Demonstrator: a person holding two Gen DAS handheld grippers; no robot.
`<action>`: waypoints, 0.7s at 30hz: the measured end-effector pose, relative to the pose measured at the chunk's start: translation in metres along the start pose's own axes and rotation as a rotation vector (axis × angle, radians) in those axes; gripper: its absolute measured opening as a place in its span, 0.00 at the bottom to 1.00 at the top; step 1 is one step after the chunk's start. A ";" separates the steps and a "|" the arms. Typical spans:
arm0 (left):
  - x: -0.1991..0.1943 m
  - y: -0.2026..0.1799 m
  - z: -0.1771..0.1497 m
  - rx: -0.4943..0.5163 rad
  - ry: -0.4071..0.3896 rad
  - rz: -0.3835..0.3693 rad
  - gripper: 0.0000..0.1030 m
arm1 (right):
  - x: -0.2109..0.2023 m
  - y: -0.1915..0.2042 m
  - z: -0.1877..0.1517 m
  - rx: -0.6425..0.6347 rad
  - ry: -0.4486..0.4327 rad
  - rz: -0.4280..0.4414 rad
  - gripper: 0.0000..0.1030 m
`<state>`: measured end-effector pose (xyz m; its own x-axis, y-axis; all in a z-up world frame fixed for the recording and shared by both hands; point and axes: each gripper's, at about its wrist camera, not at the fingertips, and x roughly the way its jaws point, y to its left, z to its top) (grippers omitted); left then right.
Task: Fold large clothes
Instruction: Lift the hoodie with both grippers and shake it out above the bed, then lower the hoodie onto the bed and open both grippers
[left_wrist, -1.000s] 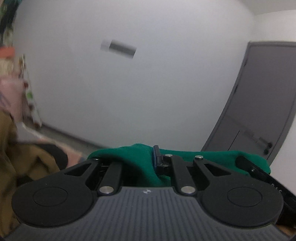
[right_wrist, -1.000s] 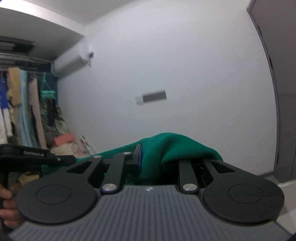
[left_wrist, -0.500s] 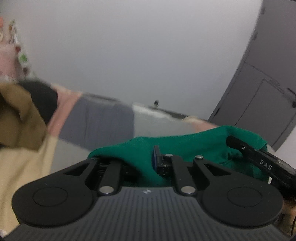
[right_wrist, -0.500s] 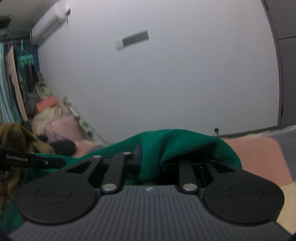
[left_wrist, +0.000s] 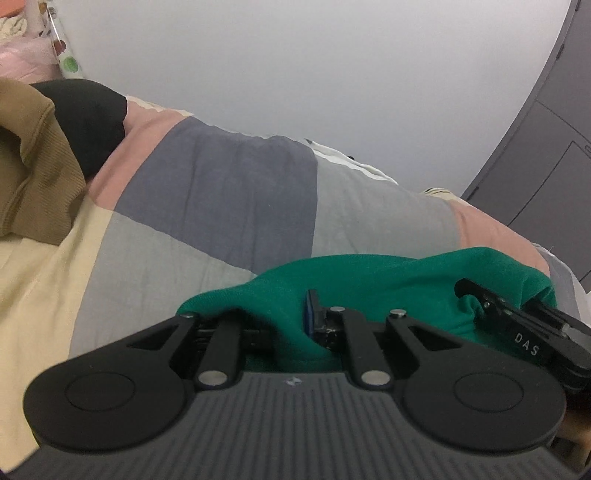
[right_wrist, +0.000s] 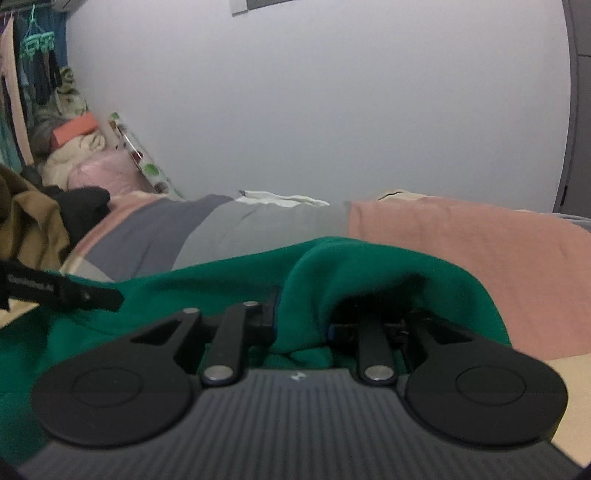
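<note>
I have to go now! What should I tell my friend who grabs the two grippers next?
Left gripper: shut on the green garment.
Right gripper: shut on the same garment, which bunches over its fingers.
Where things are: the garment hangs between both grippers, low over the patchwork bedspread. A brown garment and a black one lie at the bed's far left.
Done: garment picked up by two points.
Left: probably lay it flat on the bedspread, then fold it. No fold shows yet.
</note>
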<state>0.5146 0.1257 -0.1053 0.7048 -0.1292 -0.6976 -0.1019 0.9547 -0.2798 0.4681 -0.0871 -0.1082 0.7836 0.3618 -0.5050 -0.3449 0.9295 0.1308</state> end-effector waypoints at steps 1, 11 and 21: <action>-0.003 -0.001 0.000 0.000 0.001 0.004 0.14 | -0.002 -0.001 0.000 0.003 0.005 0.000 0.24; -0.073 -0.008 -0.005 0.029 -0.022 0.031 0.60 | -0.047 -0.008 0.008 0.074 -0.021 0.005 0.62; -0.203 -0.011 -0.066 0.011 -0.103 0.064 0.61 | -0.163 0.019 -0.006 0.033 -0.104 0.015 0.62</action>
<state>0.3263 0.1235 -0.0044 0.7656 -0.0402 -0.6421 -0.1419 0.9629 -0.2294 0.3311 -0.1290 -0.0289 0.8286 0.3795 -0.4115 -0.3410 0.9252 0.1666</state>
